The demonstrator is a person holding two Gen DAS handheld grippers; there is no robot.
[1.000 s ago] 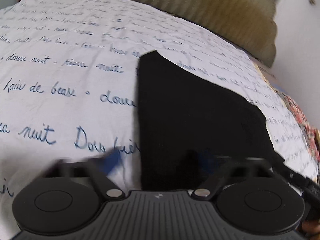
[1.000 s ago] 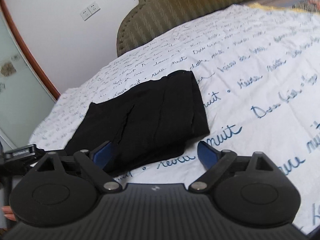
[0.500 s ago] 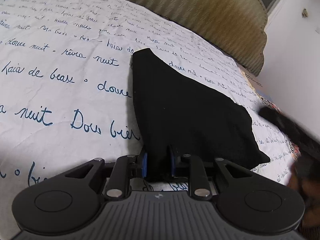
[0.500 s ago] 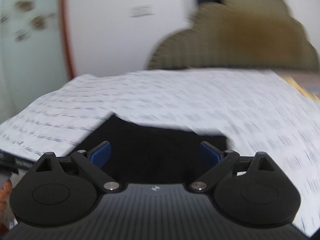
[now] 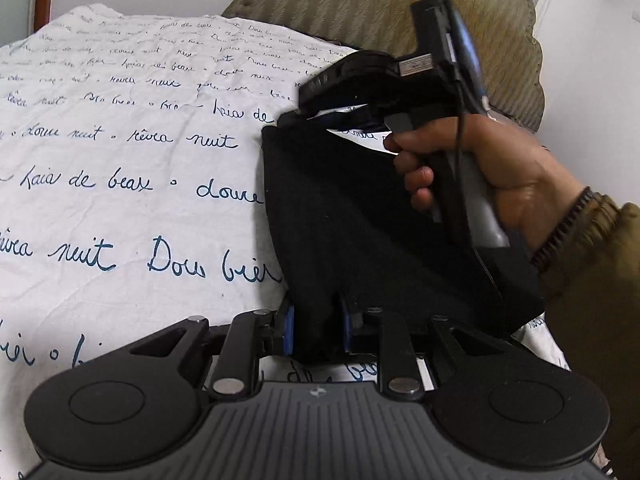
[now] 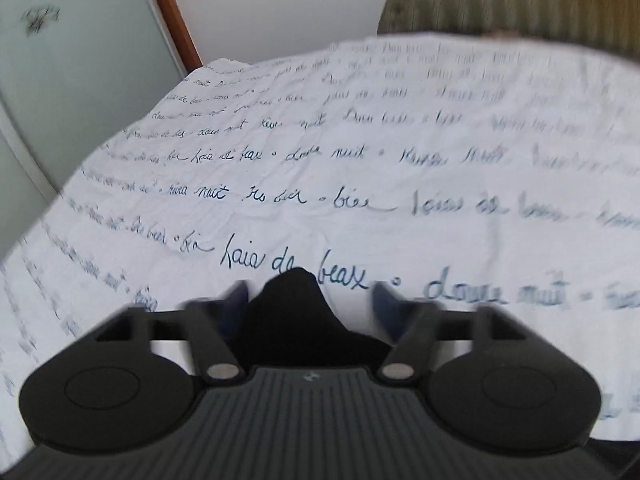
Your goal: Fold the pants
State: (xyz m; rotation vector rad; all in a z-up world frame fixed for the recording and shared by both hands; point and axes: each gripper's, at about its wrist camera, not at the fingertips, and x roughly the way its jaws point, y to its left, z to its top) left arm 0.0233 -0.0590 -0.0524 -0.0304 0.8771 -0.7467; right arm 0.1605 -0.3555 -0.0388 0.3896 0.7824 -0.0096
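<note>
White bedding [image 5: 120, 208] printed with blue handwriting covers the bed, and on it lie the black pants [image 5: 360, 232], already folded into a compact panel. At their near edge the left gripper [image 5: 316, 330] is clamped on a bunch of the cloth; at the far corner the right gripper [image 6: 310, 312], held in the person's hand [image 5: 492, 176], has just been closing, with a peak of black fabric between its blurred fingers. That pinch looks shallow, so the corner could slip free when lifted, and uneven pulling could skew the fold.
</note>
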